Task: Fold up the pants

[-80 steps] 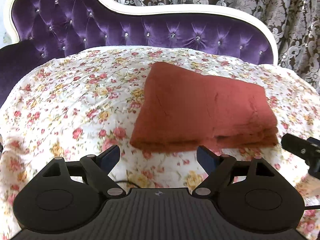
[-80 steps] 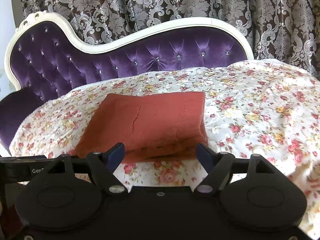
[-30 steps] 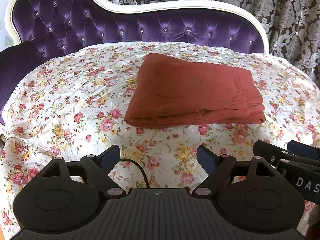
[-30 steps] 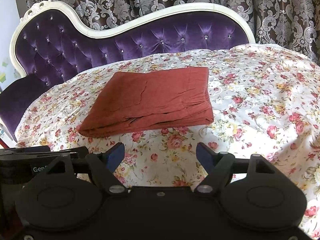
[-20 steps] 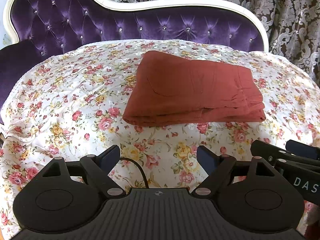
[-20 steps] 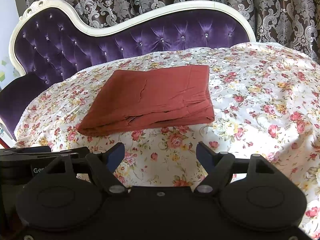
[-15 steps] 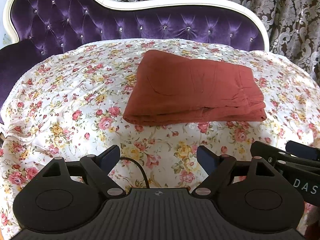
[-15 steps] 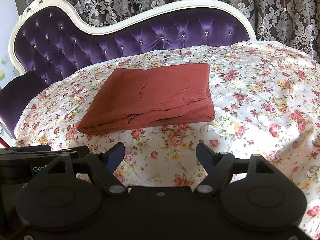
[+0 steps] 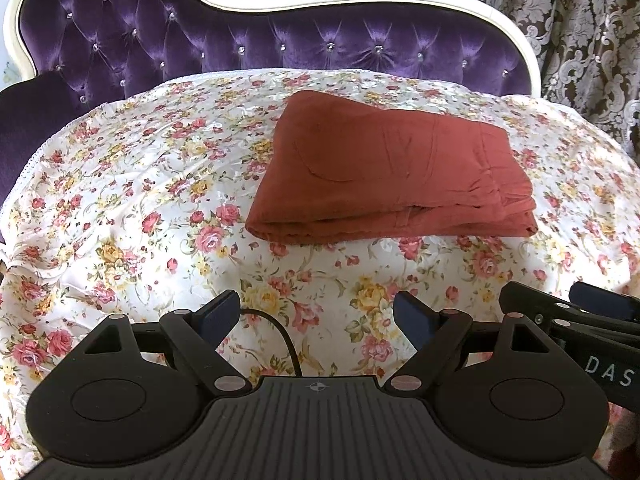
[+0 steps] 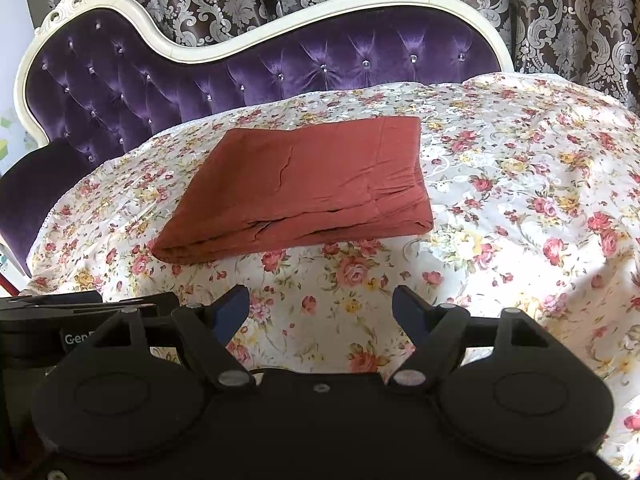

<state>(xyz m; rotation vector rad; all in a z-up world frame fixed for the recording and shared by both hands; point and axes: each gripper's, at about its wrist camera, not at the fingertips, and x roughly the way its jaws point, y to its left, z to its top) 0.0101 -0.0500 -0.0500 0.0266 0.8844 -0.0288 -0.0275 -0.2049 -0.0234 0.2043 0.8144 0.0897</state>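
The rust-red pants (image 9: 384, 172) lie folded into a flat rectangle on the floral sheet (image 9: 132, 208), with the layered edge facing me. In the right wrist view the same pants (image 10: 304, 184) sit left of centre. My left gripper (image 9: 318, 316) hangs open above the sheet, well short of the pants, with nothing between its fingers. My right gripper (image 10: 320, 312) is open too, also apart from the pants and holding nothing. The right gripper's body shows at the lower right of the left wrist view, and the left one's at the lower left of the right wrist view.
A purple tufted sofa back (image 9: 256, 36) with a white frame rises behind the sheet. Patterned curtains (image 10: 560, 16) hang behind it. A thin black cable (image 9: 280, 332) runs over the sheet near my left gripper. The sheet slopes off at the right (image 10: 580, 240).
Since 2.7 s ago both grippers have drawn back from the pants, which look farther off and lie flat. Over the last second nothing has visibly moved.
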